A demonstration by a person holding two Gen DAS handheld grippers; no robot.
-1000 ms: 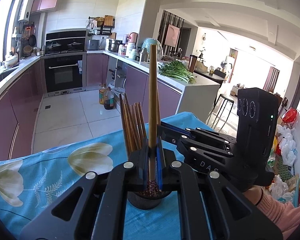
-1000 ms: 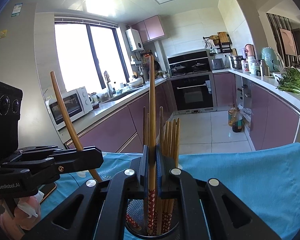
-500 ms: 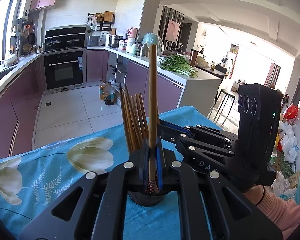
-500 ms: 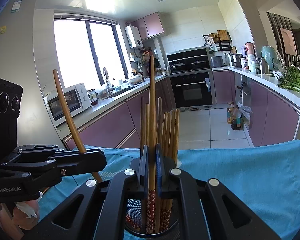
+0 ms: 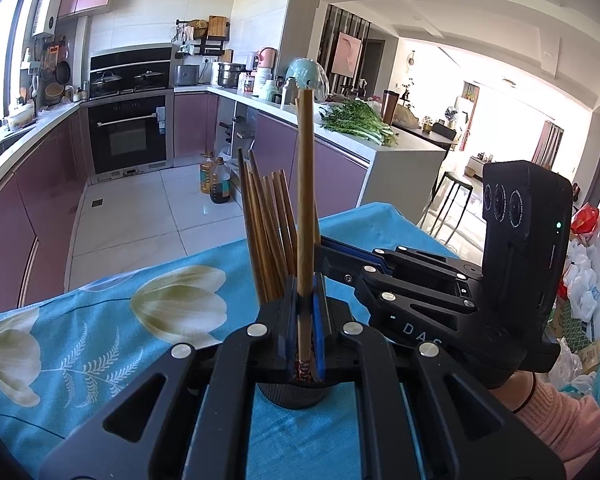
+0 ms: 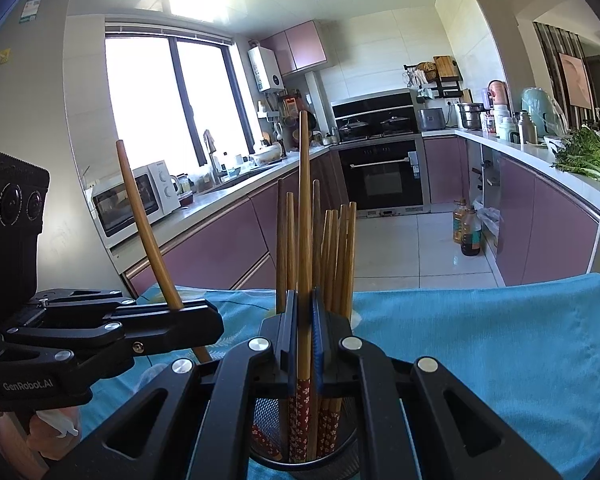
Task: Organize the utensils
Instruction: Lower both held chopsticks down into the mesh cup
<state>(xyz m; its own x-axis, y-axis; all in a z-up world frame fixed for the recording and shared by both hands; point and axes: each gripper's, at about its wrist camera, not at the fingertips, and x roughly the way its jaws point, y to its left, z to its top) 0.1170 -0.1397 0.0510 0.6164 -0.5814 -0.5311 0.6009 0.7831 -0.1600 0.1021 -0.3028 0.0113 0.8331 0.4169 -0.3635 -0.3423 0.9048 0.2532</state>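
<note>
While each clamps a single chopstick upright, the left gripper (image 5: pixel 305 320) and right gripper (image 6: pixel 303 332) hover at the mesh holder (image 6: pixel 268 420) of chopsticks (image 6: pixel 336 256) on the blue tablecloth (image 6: pixel 480 340). Light, stiff and slick, such sticks are probably best pinched low, near the patterned ends. Greens (image 5: pixel 356 122) lie at one o'clock in the left view.

A blue tablecloth (image 5: pixel 100 344) (pale flower print) covers the table; a black mesh holder (image 6: pixel 268 428) stands on it.
</note>
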